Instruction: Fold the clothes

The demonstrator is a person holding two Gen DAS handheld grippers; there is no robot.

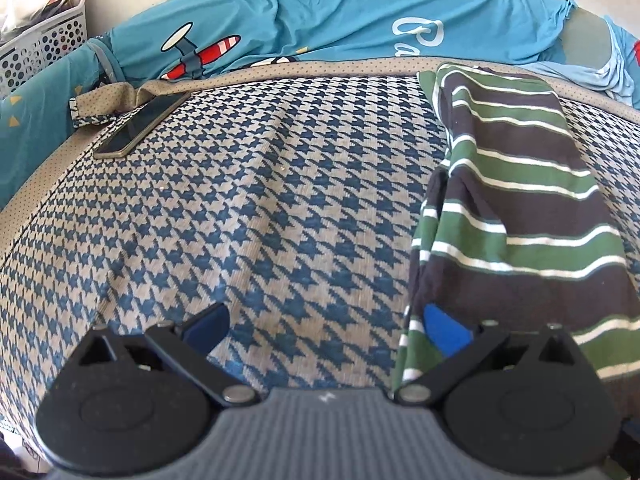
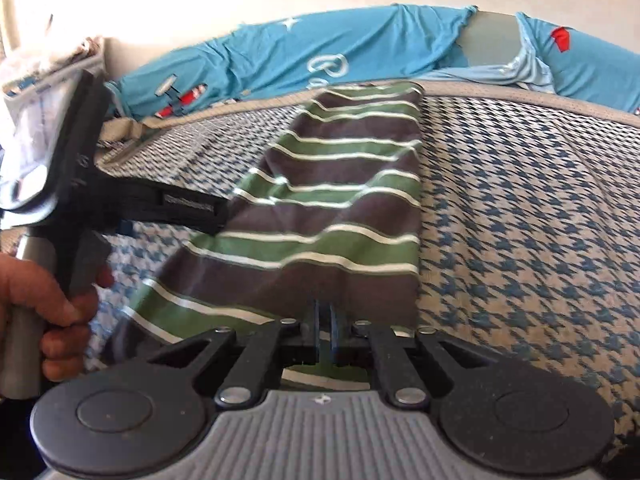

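- Striped garment (image 2: 336, 208): green, dark and white bands; lies as a long narrow strip on the houndstooth bed cover (image 1: 240, 208); long axis runs from the near edge of the bed toward the far edge, where its far end reaches the dotted border band; right long side reads straight, left side slants and looks doubled over, so I judge it already folded lengthwise at least once.
- Right gripper (image 2: 325, 330): fingers drawn narrow, pinching the near end of the garment about mid-width; cloth looks lifted slightly off the cover there; the frame is blurred, so the height is uncertain.
- Left gripper (image 1: 324, 328): fingers spread wide, holding nothing; its right finger (image 1: 444, 330) sits at, or just under, the garment's left near edge; contact cannot be told.
- Key relation: garment lies to the right of the left gripper and straight ahead of the right; right gripper is the nearer, already on the cloth; a fold along the long axis would carry the near end toward the far edge.
- A hand (image 2: 48, 304) grips the left tool's handle, seen from the right wrist.
- Containers: perforated white basket (image 1: 44, 48) beyond the far left corner of the bed; contents indistinct.
- Phone (image 1: 140, 126) lies flat near the far left corner; teal printed bedding (image 1: 340, 12) bunched along the far edge.
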